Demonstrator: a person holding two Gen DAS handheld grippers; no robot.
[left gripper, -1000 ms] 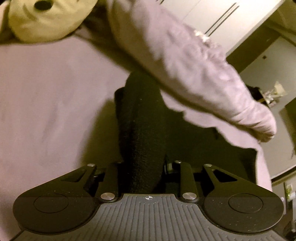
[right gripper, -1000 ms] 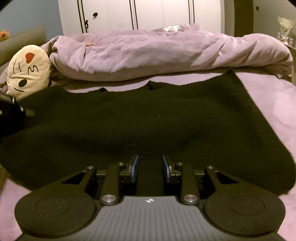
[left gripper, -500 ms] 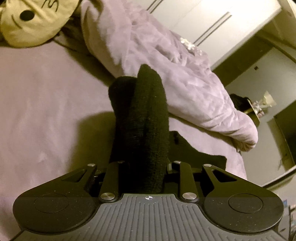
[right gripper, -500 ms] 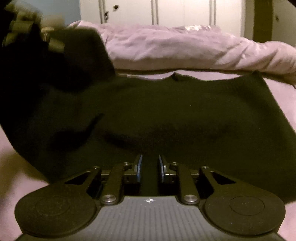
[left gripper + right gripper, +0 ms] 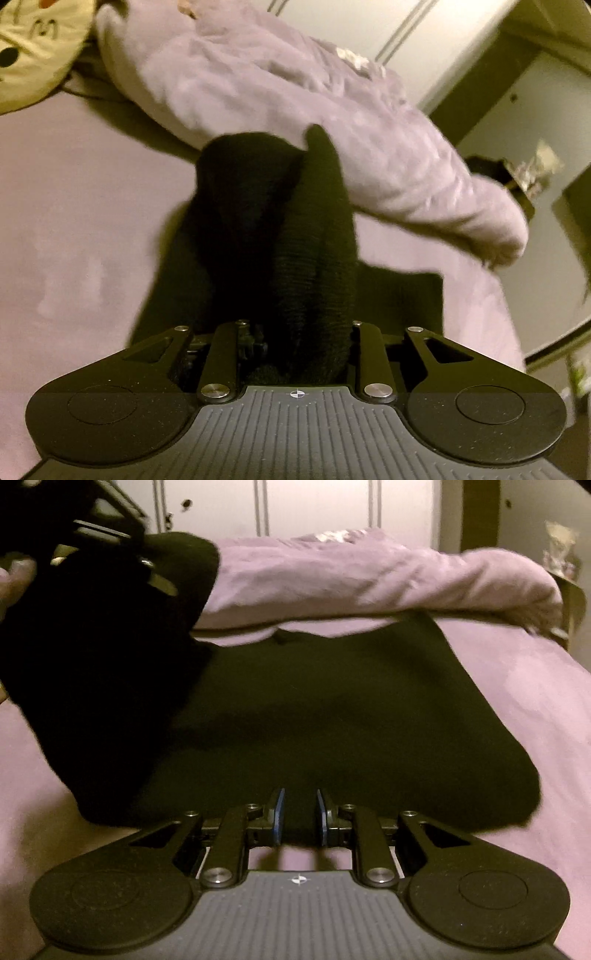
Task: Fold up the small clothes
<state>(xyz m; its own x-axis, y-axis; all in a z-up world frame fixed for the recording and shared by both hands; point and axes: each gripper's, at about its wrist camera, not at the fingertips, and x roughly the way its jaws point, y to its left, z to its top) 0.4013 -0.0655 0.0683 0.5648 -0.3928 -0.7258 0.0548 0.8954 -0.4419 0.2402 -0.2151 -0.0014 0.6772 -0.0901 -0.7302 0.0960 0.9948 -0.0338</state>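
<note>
2 grippers clamp the black garment point(image 5: 332, 716): left gripper point(image 5: 306, 347) lifts 1 side, right gripper point(image 5: 298, 819) pins the hem.

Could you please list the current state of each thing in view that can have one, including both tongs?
Left tongs: shut on the garment, lifting one side off the bed.
Right tongs: slightly apart, low at the garment's near hem; grip unclear.
Garment: mostly flat, its left side raised and folding over.
Duvet: bunched behind the garment.
Cushion: lying by the duvet.
Wardrobe doors: closed.
</note>
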